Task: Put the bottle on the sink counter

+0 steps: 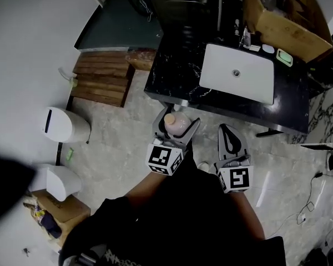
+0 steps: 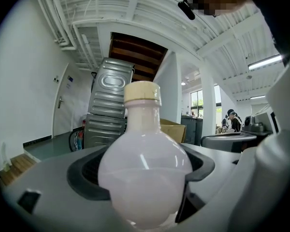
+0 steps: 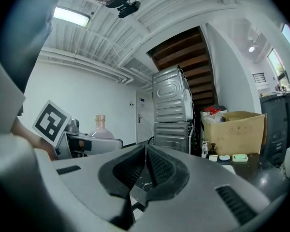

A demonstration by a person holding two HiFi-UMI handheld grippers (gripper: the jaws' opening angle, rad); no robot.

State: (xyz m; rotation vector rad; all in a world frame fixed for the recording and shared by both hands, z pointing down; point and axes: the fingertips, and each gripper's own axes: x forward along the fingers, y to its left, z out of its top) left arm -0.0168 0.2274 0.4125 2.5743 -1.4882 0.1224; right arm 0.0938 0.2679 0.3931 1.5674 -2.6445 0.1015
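**Round bottle rides in wide-stretched jaws, short of the counter**

The left gripper (image 1: 176,127) holds the bottle (image 2: 142,178) upright by its belly, jaws spread wide around the fattest part, with dark ribbed pads pressing on either side. The bottle is above the floor, not yet over the sink counter (image 1: 175,73), which lies ahead of the jaw tips. The right gripper (image 1: 227,131), just to the right of the left one, is pinched closed on nothing.

The likeliest risk is a slip. The bottle is bulb-shaped, smooth and glossy, so the pads probably meet it only along a narrow band, and a tilt or jolt could let it roll out or drop. It is about half full of pale, milky liquid, which may slosh and shift the weight. Whether the wall is glass or plastic cannot be told; a fall onto the stone-like floor could be costly.

The counter is black, polished and veined like marble. Released too near its front edge, the bottle could topple off. The white basin (image 1: 238,73), set further ahead and to the right, is another place where it could tip. A slim neck and tan cap (image 2: 142,92) top the bottle.
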